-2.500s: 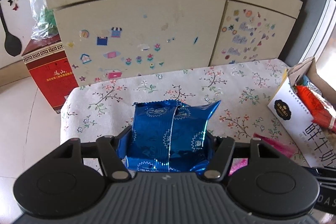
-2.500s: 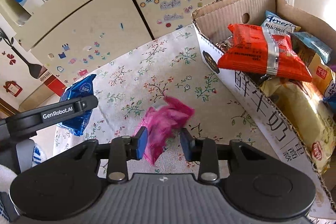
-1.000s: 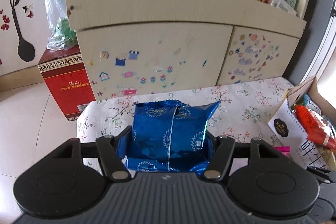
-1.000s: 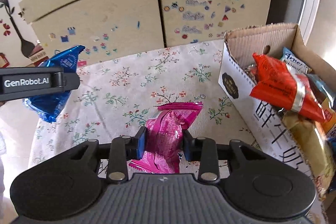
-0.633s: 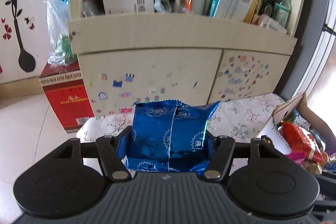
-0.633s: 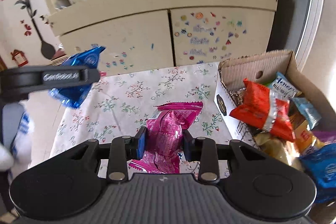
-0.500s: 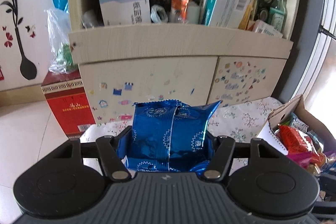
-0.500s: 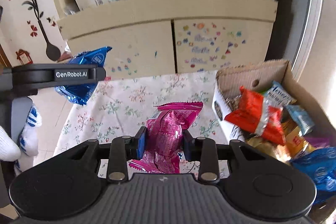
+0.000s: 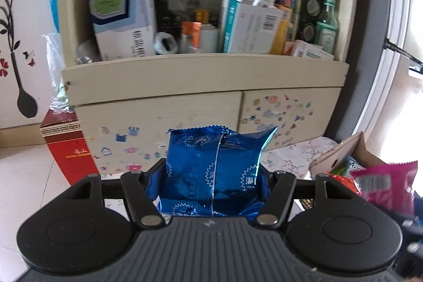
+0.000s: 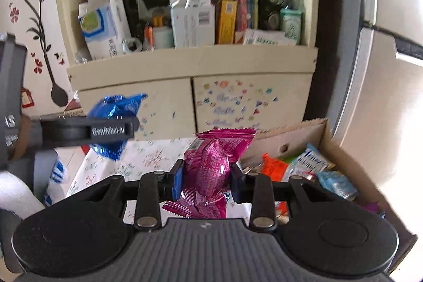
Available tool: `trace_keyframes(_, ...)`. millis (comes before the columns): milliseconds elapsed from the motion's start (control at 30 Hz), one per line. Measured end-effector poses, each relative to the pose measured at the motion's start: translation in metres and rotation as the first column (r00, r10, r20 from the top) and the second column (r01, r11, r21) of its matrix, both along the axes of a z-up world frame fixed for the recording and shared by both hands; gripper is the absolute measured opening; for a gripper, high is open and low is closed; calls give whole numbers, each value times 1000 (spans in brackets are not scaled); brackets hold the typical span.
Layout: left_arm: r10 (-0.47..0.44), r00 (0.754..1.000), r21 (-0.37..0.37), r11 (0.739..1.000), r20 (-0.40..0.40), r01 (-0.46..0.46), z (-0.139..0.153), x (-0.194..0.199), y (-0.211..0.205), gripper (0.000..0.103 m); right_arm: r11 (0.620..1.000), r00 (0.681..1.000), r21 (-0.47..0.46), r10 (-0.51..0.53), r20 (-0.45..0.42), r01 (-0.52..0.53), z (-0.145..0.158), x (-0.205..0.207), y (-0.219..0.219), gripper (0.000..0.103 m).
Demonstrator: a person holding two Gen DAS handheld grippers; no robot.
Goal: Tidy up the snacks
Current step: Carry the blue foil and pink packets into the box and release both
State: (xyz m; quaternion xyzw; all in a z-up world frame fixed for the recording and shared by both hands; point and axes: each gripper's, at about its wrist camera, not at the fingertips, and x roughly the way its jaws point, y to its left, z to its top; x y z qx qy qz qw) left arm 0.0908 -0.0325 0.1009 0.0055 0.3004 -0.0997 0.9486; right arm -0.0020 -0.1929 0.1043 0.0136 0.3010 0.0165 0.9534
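Note:
My left gripper [image 9: 208, 176] is shut on a shiny blue snack packet [image 9: 211, 168], held upright in the air above the table. From the right wrist view the same blue snack packet [image 10: 116, 110] shows at the left, behind the left gripper's side. My right gripper [image 10: 205, 181] is shut on a pink snack packet [image 10: 211, 163], lifted clear of the flowered tablecloth [image 10: 148, 157]. The pink snack packet [image 9: 386, 181] also appears at the right edge of the left wrist view. A cardboard box [image 10: 343, 149] with several snacks inside stands at the right.
A cream cupboard [image 9: 164, 112] with stickers on its doors stands behind the table, its open shelf crowded with boxes and bottles. A red carton [image 9: 66, 142] sits on the floor at the left. A person's white glove [image 10: 15, 197] shows at the left edge.
Both grippers have risen with their packets; the table has dropped low in both views and the cupboard shelf has come into sight. The pink packet now appears in the left wrist view.

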Motion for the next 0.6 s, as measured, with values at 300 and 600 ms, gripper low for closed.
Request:
trace_keyframes(300, -14, 1000, -9, 1000, 15, 15, 4, -3, -24, 65, 998, 995, -13, -66, 75, 68, 15, -6, -26, 40)
trace_keyframes(600, -49, 997, -21, 999, 54, 50, 17, -7, -52, 65, 985, 978, 48, -170, 118, 166, 28, -12, -65, 40)
